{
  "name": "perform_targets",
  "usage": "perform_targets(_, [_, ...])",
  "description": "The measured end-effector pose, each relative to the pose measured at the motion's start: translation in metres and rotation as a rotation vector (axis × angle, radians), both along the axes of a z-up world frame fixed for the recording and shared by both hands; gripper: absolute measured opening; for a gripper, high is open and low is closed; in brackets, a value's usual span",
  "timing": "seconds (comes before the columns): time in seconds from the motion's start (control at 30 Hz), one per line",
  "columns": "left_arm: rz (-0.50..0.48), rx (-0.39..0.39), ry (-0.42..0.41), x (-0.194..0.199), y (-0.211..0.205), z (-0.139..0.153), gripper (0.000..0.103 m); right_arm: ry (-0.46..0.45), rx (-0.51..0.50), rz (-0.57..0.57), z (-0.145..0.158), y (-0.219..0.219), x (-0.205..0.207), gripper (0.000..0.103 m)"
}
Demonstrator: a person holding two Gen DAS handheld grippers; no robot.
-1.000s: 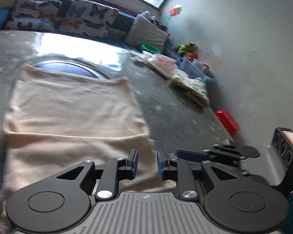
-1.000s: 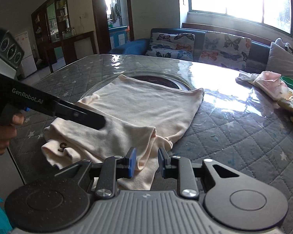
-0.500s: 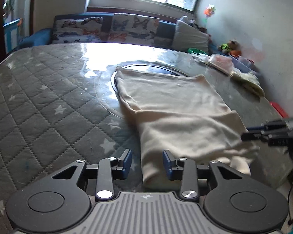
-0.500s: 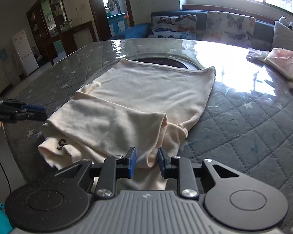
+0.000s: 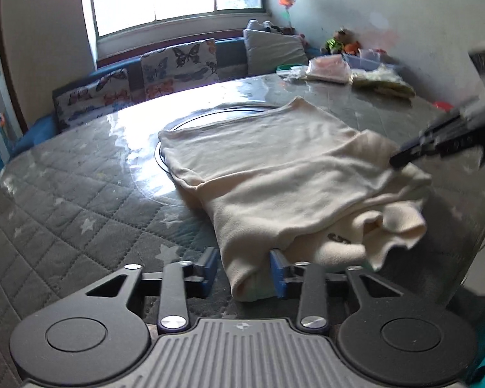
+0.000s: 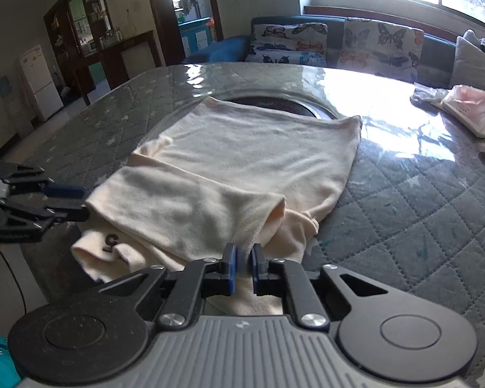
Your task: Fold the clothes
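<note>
Quilted grey bench point(image 5: 80, 194) under glass, cream garment point(image 5: 274, 168) folded at its near edge, left gripper point(image 5: 244, 266) fingers apart around the garment's corner, right gripper point(image 6: 241, 266) fingers nearly together on its hem.

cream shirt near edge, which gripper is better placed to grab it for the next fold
Left. The left gripper is open with the near corner of the cream shirt already between its fingers. The right gripper is nearly closed above the shirt's near edge and would probably have to reopen first.
</note>
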State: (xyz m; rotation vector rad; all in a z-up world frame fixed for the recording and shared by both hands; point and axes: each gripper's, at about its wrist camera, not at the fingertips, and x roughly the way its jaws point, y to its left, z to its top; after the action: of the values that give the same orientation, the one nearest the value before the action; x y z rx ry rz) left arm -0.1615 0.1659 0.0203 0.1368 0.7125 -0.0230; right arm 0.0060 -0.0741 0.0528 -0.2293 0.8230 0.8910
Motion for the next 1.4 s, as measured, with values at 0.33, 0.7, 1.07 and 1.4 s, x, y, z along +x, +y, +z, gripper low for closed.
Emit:
perform_targets(0.33, [0.090, 0.007, -0.040, -0.012, 0.017, 0.005, 0.003, -0.044, 0.032, 0.031, 0.026, -0.004, -0.015, 0.007])
perform_targets(0.7, [-0.063, 0.037, -0.071, -0.016, -0.004, 0.005, 0.026, 0.002, 0.014, -0.004, 0.005, -0.005, -0.007, 0.015])
perform_targets(1.07, [0.031, 0.053, -0.093, -0.017, 0.009, 0.005, 0.001, -0.008, 0.024, 0.018, 0.011, -0.006, -0.013, 0.008])
perform_targets(1.4, [-0.009, 0.035, -0.102, -0.024, 0.011, 0.010, 0.013, 0.003, 0.051, -0.022, 0.013, -0.015, -0.003, 0.022])
